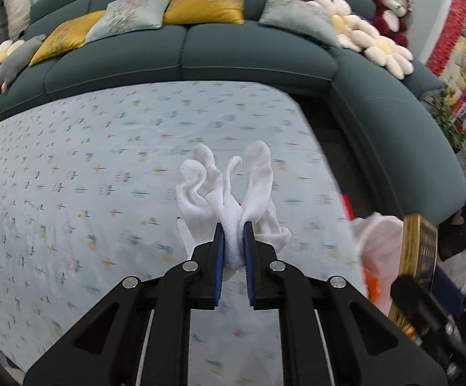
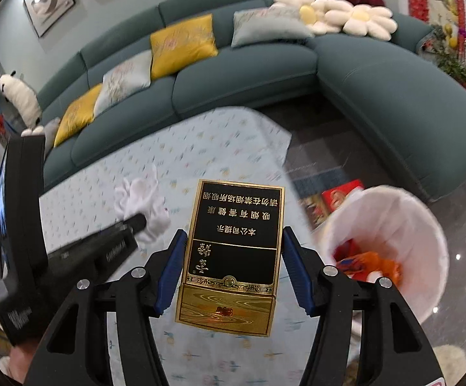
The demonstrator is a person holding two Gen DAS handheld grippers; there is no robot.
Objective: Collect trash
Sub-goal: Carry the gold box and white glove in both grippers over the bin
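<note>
Through the left wrist view, the left tool (image 1: 233, 241) is clamped on a crumpled white cloth (image 1: 229, 189), its blue pads squeezing the bunched middle so the loose ends fan out ahead of the tips. The cloth hangs clear above the bench (image 1: 72, 177) with its flower-print cover, lifted, I judge, so it can be carried off as trash. Off to this tool's right, the gold edge of a cigarette box (image 1: 421, 244) shows.

Through the right wrist view, the right tool (image 2: 233, 254) grips that black and gold cigarette box (image 2: 233, 251) by its long sides, pads pressed on both edges, the box standing out ahead of the tips. Just right of this tool sits the white trash bin (image 2: 403, 212) with orange scraps inside, seemingly the goal for both loads. To its left, the left tool (image 2: 136, 223) carries the cloth (image 2: 143, 212).
</note>
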